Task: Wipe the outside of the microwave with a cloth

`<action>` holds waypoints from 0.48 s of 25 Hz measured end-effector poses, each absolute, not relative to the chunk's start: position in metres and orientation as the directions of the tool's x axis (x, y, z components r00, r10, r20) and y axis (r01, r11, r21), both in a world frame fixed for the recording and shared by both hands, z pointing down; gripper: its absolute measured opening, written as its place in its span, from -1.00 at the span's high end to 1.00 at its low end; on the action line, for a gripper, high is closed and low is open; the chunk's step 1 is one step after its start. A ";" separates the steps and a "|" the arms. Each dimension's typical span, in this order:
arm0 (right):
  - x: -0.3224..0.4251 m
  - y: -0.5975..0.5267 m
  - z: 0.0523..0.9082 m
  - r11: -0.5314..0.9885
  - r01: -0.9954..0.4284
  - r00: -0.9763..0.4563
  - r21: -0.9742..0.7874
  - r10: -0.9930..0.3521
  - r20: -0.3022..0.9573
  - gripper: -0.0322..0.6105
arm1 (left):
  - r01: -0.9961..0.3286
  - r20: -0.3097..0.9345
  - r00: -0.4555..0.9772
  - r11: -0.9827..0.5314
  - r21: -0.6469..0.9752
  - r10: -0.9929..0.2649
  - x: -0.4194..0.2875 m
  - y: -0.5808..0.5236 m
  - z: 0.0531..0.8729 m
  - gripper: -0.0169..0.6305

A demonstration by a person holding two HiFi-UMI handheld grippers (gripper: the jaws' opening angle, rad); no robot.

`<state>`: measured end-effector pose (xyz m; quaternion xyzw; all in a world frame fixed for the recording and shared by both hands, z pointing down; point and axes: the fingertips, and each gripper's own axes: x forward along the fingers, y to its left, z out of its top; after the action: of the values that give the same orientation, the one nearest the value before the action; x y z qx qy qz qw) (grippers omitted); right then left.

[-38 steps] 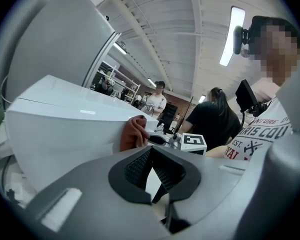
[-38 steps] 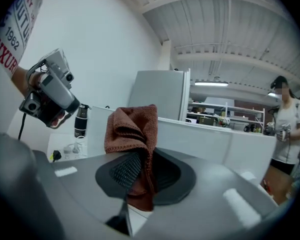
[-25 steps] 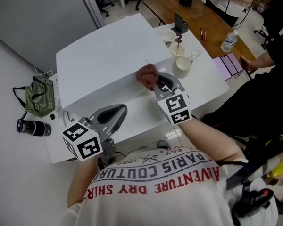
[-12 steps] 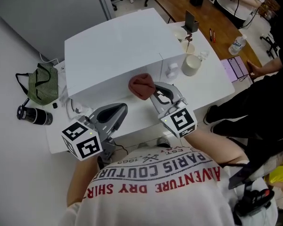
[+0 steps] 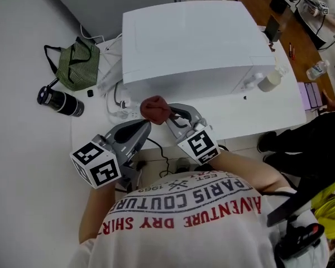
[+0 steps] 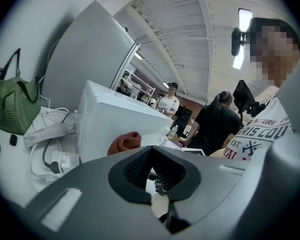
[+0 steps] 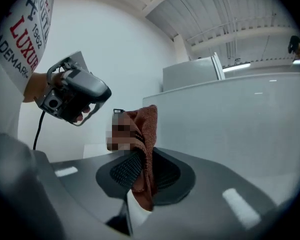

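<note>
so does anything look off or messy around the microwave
Nothing spilled or damaged. The only untidy spot is a loose tangle of white cables on the table beside the microwave. The cloth is held in the right gripper.

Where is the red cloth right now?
In the head view the cloth sits mid-picture, pinched between the jaws of the right gripper, by the near left corner of the microwave, just past the left gripper.
</note>
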<state>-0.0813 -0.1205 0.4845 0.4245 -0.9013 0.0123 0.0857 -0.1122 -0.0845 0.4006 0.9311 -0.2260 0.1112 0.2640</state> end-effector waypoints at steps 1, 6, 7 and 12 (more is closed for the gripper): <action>-0.095 -0.124 0.491 0.653 -0.756 -0.635 0.055 -0.751 0.179 0.75 | -0.494 0.330 0.866 -0.749 0.441 -0.376 -0.123 -0.085 0.402 0.95; -0.140 -0.144 0.526 0.679 -0.730 -0.642 0.079 -0.721 0.262 0.75 | -0.540 0.335 0.841 -0.714 0.446 -0.426 -0.163 -0.089 0.407 0.95; -0.142 -0.150 0.533 0.673 -0.736 -0.633 0.075 -0.723 0.278 0.75 | -0.544 0.335 0.838 -0.710 0.447 -0.431 -0.167 -0.090 0.408 0.95; -0.139 -0.170 0.549 0.631 -0.773 -0.584 0.064 -0.748 0.316 0.75 | -0.552 0.345 0.832 -0.703 0.448 -0.434 -0.175 -0.093 0.411 0.95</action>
<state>-0.1392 -0.1696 0.5488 0.4276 -0.8891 0.0400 0.1585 -0.1752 -0.0931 0.4108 0.9164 -0.2691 0.1072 0.2762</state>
